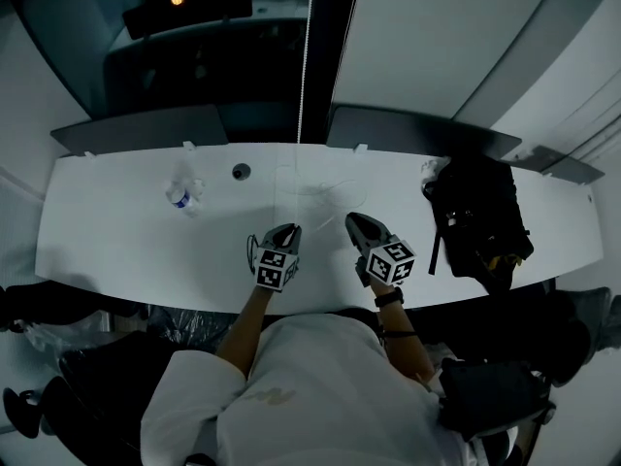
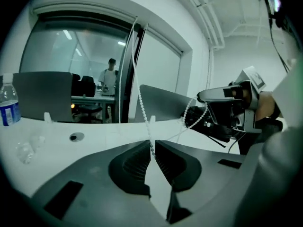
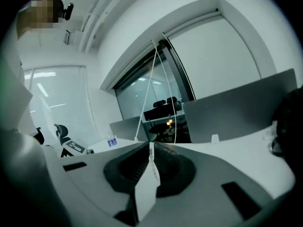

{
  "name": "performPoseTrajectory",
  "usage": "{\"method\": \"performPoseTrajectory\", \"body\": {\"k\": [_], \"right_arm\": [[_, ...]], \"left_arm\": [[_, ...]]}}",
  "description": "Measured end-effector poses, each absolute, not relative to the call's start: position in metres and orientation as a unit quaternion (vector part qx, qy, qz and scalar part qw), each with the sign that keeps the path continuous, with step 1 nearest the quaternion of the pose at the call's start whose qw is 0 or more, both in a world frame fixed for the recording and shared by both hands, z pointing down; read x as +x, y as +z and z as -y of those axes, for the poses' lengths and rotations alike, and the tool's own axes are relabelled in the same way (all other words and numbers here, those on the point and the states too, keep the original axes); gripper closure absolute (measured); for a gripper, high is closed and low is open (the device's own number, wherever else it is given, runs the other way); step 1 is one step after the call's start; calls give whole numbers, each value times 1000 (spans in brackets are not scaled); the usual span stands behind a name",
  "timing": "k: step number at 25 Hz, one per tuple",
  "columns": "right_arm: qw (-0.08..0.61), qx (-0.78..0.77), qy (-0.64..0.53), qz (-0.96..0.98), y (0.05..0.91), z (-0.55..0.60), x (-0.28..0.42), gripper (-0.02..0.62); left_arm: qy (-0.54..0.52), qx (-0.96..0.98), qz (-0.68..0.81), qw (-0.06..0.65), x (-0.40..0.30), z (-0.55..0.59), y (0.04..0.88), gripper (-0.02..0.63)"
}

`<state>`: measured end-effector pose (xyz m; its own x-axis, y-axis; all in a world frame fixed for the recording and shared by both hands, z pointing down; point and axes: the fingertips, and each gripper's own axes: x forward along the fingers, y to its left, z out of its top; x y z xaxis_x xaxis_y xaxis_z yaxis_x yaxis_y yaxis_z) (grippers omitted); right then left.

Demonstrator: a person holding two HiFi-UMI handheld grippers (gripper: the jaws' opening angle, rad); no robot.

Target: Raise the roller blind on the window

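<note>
No writing or label can be read.

Two tools are on show, the left tool (image 1: pixel 287 231) and the right tool (image 1: pixel 355 223), with one bead chain (image 1: pixel 305 56). One desk (image 1: pixel 116 241) carries one water bottle (image 1: pixel 182 194), one black bag (image 1: pixel 480 221) and one round grommet (image 1: pixel 241 171).

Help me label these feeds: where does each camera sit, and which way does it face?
Head view: on the person's head, looking steeply down at the desk, left gripper and right gripper; forearms and shirt show.
Left gripper view: on the left gripper, looking along jaws shut on the bead chain toward the window; the right gripper shows at right.
Right gripper view: on the right gripper, looking along jaws shut on that chain toward the window; shirt at left.
Shared: chain and water bottle appear in all three.
</note>
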<state>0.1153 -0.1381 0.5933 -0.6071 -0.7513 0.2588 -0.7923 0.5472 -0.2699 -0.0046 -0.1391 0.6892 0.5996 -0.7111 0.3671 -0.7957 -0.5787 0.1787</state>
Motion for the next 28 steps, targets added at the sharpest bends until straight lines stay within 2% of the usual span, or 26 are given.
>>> {"method": "performPoseTrajectory", "body": {"k": [4,5,7,10,14,15,16,17,24,28], "right_arm": [[46,517,103,849,541,158,141,583],[41,529,88,843,529,161,146,580],[27,531,68,844,508,162,148,575],[7,492,62,868,485,160,128,575],[10,478,31,878,466,159,99,575],[11,480,22,877,461,158,93,577],[11,484,12,875,456,158,88,580],[12,489,1,872,450,157,85,587],[-6,502,-24,865,417,145,74,591],[-10,508,-24,861,413,141,79,591]], "left_arm": [[112,859,484,124,-40,144,650,595],[104,858,489,120,-46,143,640,575],[72,859,493,116,-54,143,614,534],[5,863,493,113,-58,147,568,534],[-54,866,489,87,-51,153,511,537],[-60,867,489,76,-48,154,500,547],[-64,867,490,63,-45,155,489,594],[-65,867,492,50,-42,155,479,603],[-77,861,503,-6,-32,141,431,603],[-84,858,506,-12,-30,138,429,603]]}}
